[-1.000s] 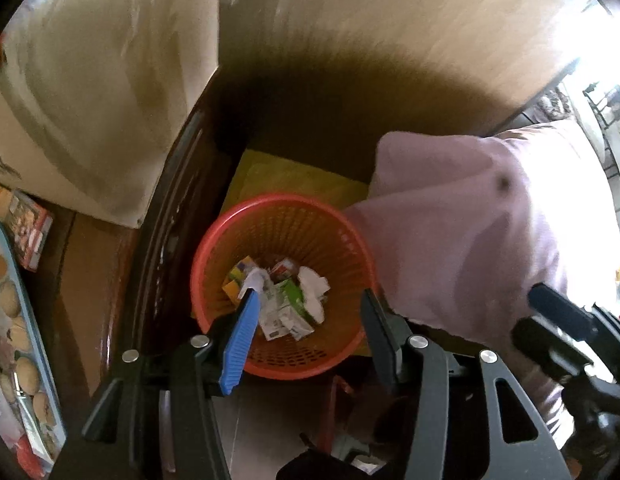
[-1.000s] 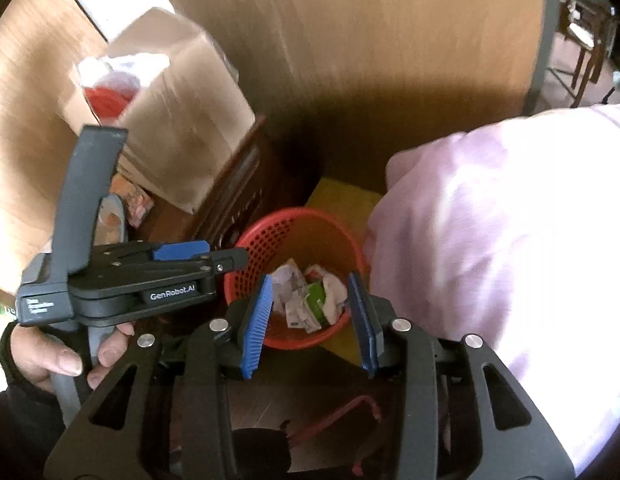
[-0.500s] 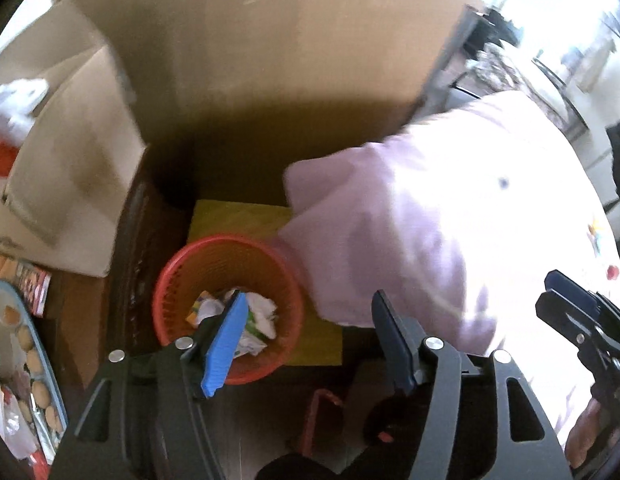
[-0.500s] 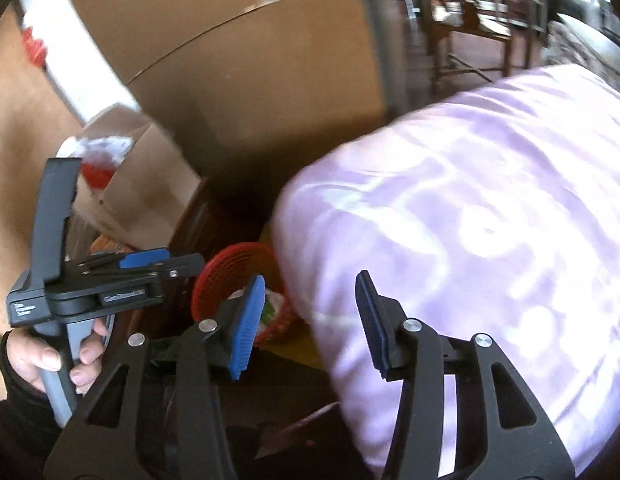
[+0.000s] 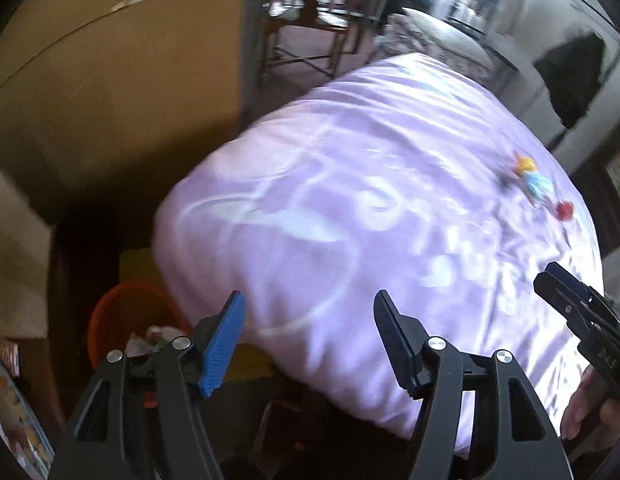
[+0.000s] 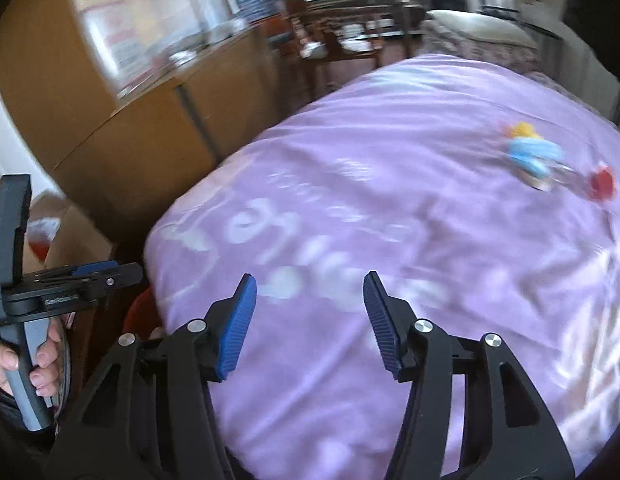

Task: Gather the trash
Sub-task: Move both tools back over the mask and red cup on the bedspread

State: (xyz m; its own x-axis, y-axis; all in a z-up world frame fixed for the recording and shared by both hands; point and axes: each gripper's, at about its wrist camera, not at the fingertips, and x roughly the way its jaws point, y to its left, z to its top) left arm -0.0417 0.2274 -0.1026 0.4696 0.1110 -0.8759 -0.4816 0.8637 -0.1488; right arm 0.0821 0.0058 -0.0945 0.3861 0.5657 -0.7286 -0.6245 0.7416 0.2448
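My left gripper (image 5: 310,336) is open and empty over the near edge of a bed with a lilac quilt (image 5: 370,200). The orange basket (image 5: 117,312) with crumpled trash (image 5: 149,338) in it stands on the floor at the lower left, partly hidden behind the left finger. My right gripper (image 6: 307,320) is open and empty above the quilt (image 6: 390,220). Small trash pieces, yellow and light blue (image 6: 532,152) and red (image 6: 600,184), lie on the far right of the quilt. They also show in the left wrist view (image 5: 536,180).
A wooden cabinet (image 6: 129,140) stands left of the bed. A cardboard box (image 6: 69,232) sits beside the basket. Chairs and a table (image 5: 322,12) stand beyond the bed. A tray of snacks (image 5: 9,412) lies at the lower left.
Both grippers swung up and right from the orange basket toward the quilt. The basket slid to the lower left and the small pieces on the quilt came into view.
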